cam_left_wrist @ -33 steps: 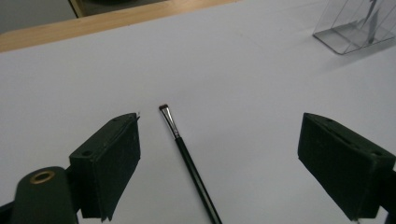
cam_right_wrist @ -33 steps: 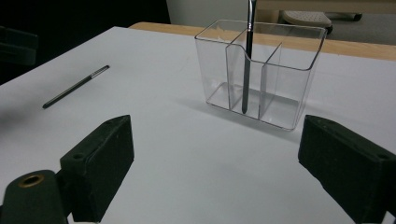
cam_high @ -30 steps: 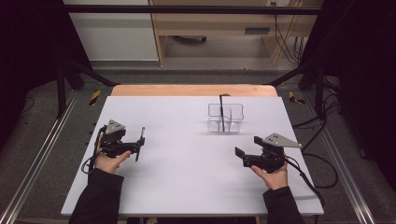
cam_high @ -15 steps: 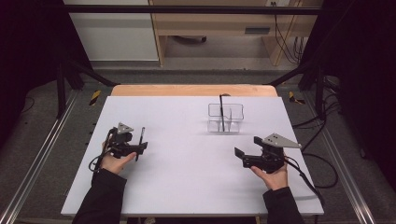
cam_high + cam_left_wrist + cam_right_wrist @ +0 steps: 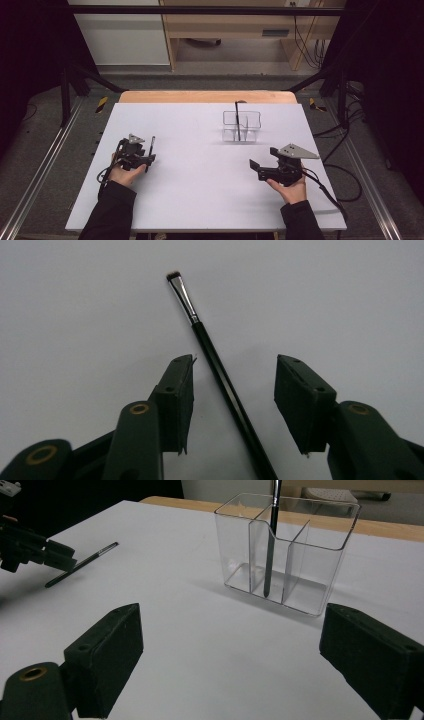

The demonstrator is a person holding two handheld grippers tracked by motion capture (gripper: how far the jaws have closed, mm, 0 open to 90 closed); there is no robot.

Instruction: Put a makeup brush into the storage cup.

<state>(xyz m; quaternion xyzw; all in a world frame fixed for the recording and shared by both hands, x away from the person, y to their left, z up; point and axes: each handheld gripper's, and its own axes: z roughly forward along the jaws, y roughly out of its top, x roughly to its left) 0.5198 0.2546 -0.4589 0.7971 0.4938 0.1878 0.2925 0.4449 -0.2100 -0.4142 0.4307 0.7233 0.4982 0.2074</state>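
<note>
Left tool (image 5: 234, 385) lowered over brush (image 5: 215, 365) on worktop (image 5: 200, 200), jaws closing but not yet gripping; pickup imminent, right tool (image 5: 230, 645) open.

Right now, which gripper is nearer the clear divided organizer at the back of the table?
Right. The right gripper sits just in front of the clear organizer, open and empty. The left gripper is far across the table, jaws just closing around the brush lying there.
</note>
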